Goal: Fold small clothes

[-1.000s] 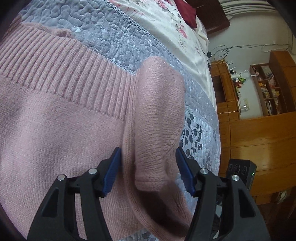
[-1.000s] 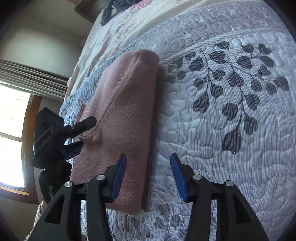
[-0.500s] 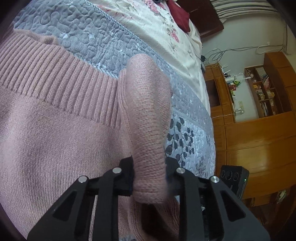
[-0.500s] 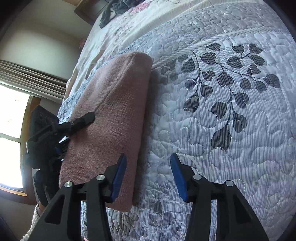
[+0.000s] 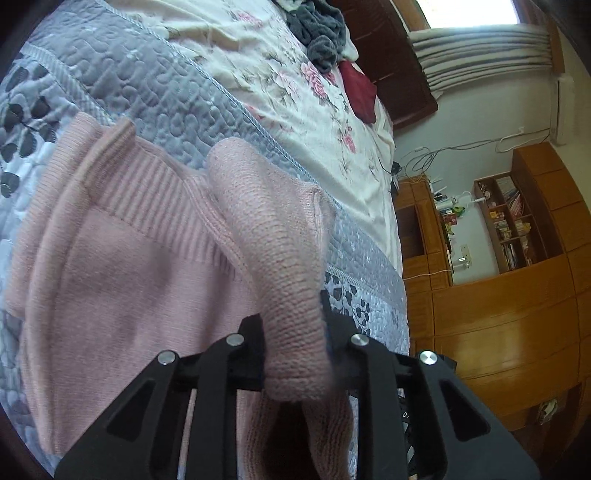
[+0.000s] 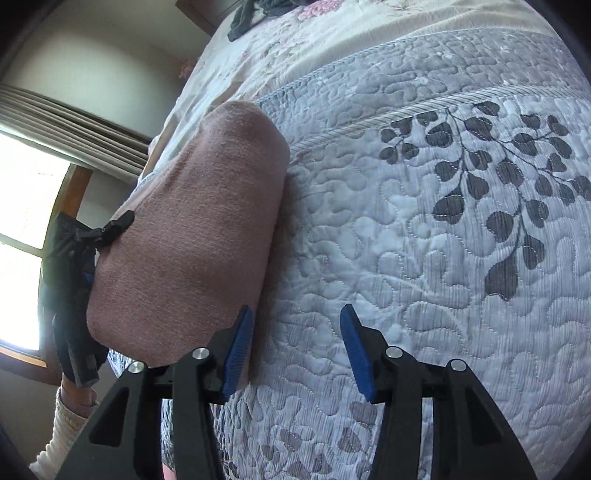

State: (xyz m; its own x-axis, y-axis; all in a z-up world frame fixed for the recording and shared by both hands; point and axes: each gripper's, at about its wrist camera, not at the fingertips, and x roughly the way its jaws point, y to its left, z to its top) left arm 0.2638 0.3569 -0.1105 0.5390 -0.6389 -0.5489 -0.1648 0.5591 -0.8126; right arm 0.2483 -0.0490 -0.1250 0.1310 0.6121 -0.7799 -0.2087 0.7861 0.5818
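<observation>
a grey quilt (image 6: 424, 258) covers the bed, wooden shelves (image 5: 517, 229) beyond, dark clothes (image 5: 321, 29) heaped.

Pink sweater (image 5: 122, 266): matt knitted wool-like cloth, ribbed hem. Bedspread (image 6: 424, 258): quilted, stitched grey cloth. Cabinets (image 5: 498, 325): glossy varnished wood. Right gripper (image 6: 295, 350): matt black plastic, ridged blue pads (image 6: 356, 352), shiny metal screws.

Two black plastic grippers, matte, built of flat angled struts with triangular cut-outs. On the left gripper (image 5: 295, 347), four round silver screw heads along the linkage and a sliver of blue just visible on one finger. On the right gripper (image 6: 295, 354), four matching silver screws and two ribbed blue pads (image 6: 238, 354) lining the inner faces of the fingers. At the hand (image 6: 79, 395), a cream ribbed knit sleeve (image 6: 62, 432) at the wrist.
</observation>
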